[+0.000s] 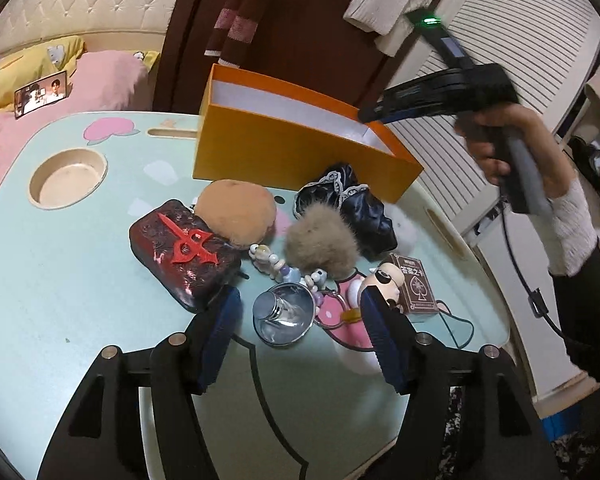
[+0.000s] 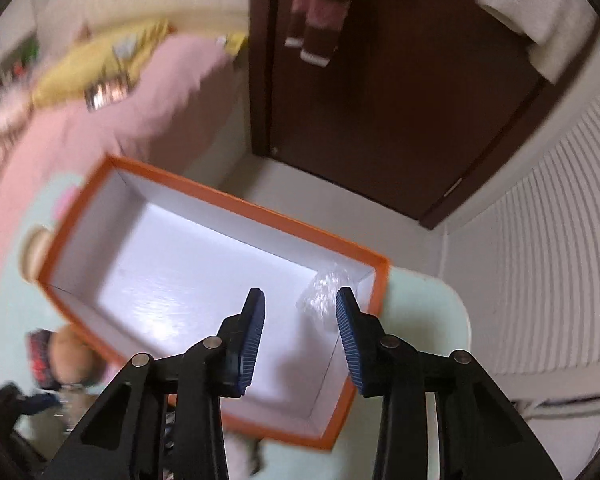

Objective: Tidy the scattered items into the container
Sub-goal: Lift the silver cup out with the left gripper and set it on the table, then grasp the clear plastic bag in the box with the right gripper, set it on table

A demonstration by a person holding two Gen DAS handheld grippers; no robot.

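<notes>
An orange box [image 1: 284, 152] with a white inside stands at the back of the pale green table [image 1: 60, 280]. In front of it lie a dark red case [image 1: 184, 248], a tan plush puff [image 1: 236, 212], a grey fur pompom [image 1: 320, 240], black lace cloth [image 1: 352, 204], a bead chain [image 1: 276, 266], a panda figure [image 1: 384, 280] and a brown card box [image 1: 418, 288]. My left gripper [image 1: 300, 320] is open, with a clear glass bottle [image 1: 284, 316] lying between its fingers, untouched. My right gripper [image 2: 300, 320] hangs open over the orange box [image 2: 204, 264], holding nothing; crumpled clear plastic [image 2: 324, 292] lies in the box's corner.
A round cup recess [image 1: 66, 178] sits at the table's far left. A bed with a pink blanket [image 1: 108, 80] and a phone [image 1: 42, 94] lies behind. A dark door [image 2: 380, 100] and a white louvred panel [image 1: 520, 60] stand beyond the box. The table's right edge runs close to the card box.
</notes>
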